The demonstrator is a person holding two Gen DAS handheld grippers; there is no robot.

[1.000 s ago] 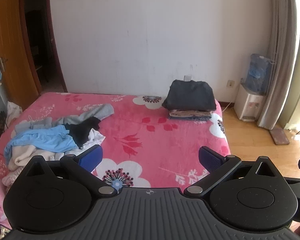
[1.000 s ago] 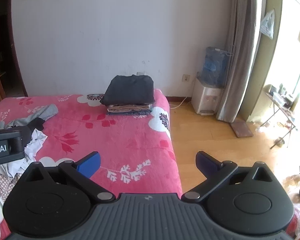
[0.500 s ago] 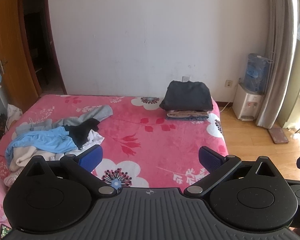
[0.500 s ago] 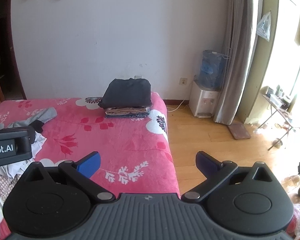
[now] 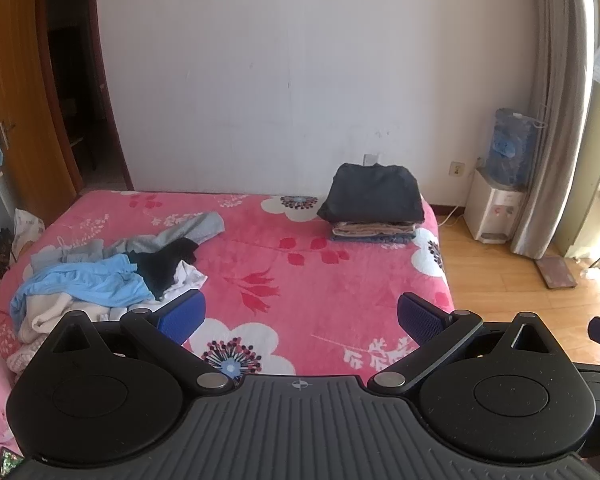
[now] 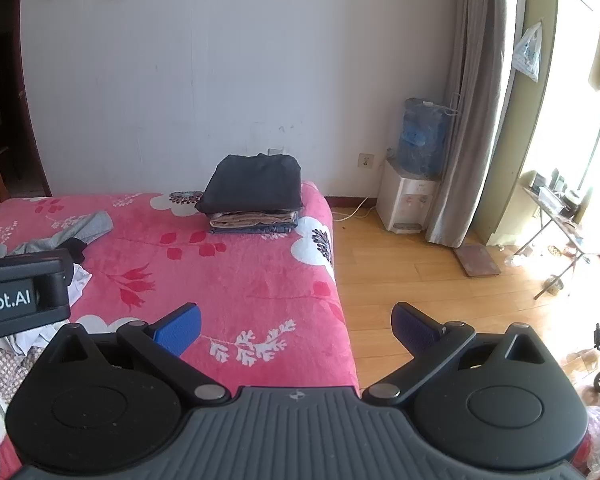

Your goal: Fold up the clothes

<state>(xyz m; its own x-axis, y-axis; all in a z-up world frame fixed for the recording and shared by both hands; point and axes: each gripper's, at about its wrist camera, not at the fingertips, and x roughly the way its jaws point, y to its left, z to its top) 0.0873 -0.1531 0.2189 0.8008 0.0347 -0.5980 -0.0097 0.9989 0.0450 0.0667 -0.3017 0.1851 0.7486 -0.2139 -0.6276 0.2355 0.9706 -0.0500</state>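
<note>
Lying left of the spread left tool [image 5: 300, 316], unfolded clothes [image 5: 100, 276].

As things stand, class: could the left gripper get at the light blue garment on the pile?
Probably yes: the left gripper is open and empty, and the light blue garment lies uncovered atop the pile, just ahead to its left.
</note>
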